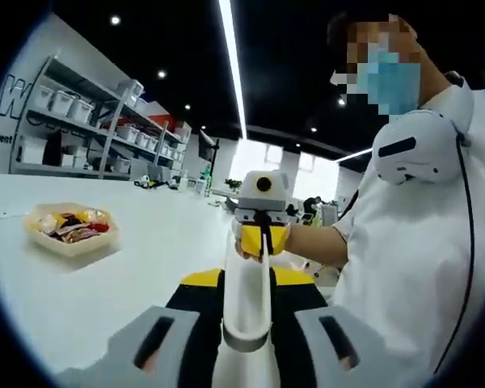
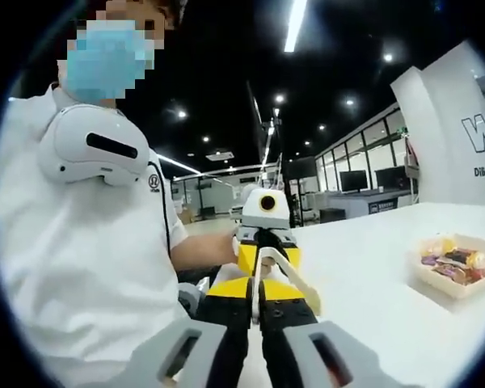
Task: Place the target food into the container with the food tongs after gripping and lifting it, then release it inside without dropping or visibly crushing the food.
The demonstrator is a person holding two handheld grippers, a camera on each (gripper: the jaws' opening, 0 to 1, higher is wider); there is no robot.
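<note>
Two tools face each other above a white surface (image 1: 89, 299), each held by a person in a white shirt (image 1: 420, 267) who sits at its edge.

In the left gripper view, the left tool (image 1: 246, 356) rises from the bottom with grey jaws set wide, and white tongs (image 1: 246, 299) stand between them, running straight ahead. The jaws seem to bear on the tongs' handle end, though the contact falls below the frame, so I cannot tell for sure. Beyond the tongs' far end sits the right tool (image 1: 263, 234), yellow and black, held by a hand (image 1: 295, 242); its jaws cannot be made out from here.

Well to the left of the left tool, a pale tray (image 1: 71, 242) rests on the surface, holding mixed food (image 1: 69, 225): red, brown and yellow pieces, too small to name. Neither tool touches it.

In the right gripper view, the right tool (image 2: 263, 356) shows its grey jaws close together on black bars, with the tongs (image 2: 279, 275) ahead, their two arms spread in a narrow V. The left tool (image 2: 267, 234) faces it from beyond. The tray (image 2: 457, 283) lies well to the right on the surface (image 2: 388, 267), its food (image 2: 453, 263) still inside.

Shelves (image 1: 89, 121) with white bins stand far behind the tray.
</note>
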